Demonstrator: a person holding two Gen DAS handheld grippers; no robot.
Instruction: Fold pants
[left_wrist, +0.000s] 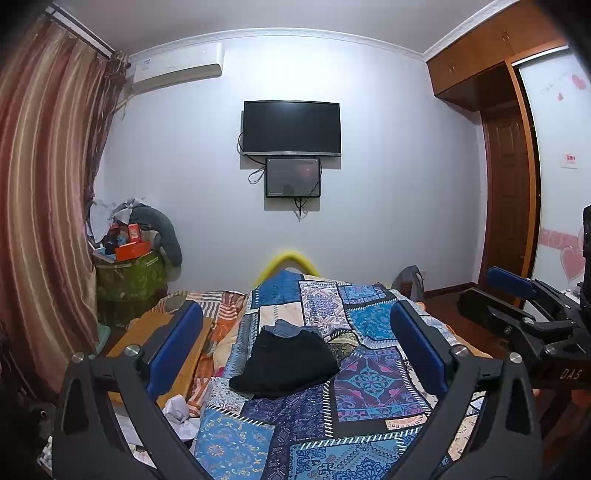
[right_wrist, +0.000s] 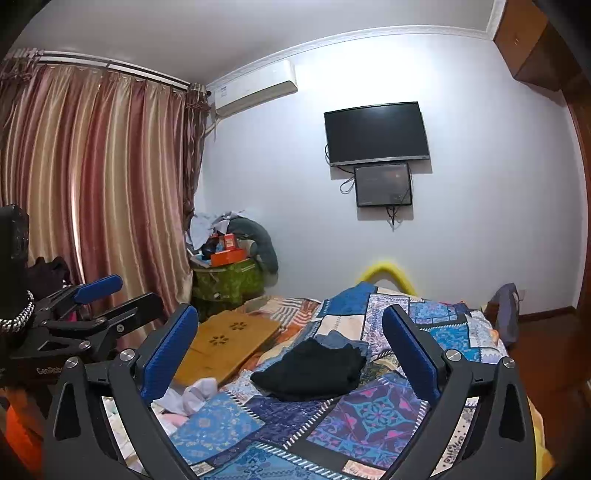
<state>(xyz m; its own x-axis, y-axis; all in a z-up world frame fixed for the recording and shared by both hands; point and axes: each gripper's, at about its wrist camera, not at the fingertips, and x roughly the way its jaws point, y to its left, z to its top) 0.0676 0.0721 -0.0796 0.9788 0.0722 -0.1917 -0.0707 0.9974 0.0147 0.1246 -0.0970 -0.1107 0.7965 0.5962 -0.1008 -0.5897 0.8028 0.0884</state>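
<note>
Pants (left_wrist: 286, 363), black and already bundled into a compact folded stack, lie mid-bed on the patchwork quilt (left_wrist: 373, 380), their far edge overlapping a bluish garment (left_wrist: 291, 326) behind them. They look soft and limp, light enough for a pinch, likely to sag and spill open if lifted by one layer only. A sound hold would take all layers at the thick folded edges, one on the left and one on the right. Both tools hang just short of the bundle: the left tool (left_wrist: 295, 332) and the right tool (right_wrist: 291, 339) each stand spread wide with nothing between the blue pads. A wooden board (right_wrist: 229, 343) lies to the left.
</note>
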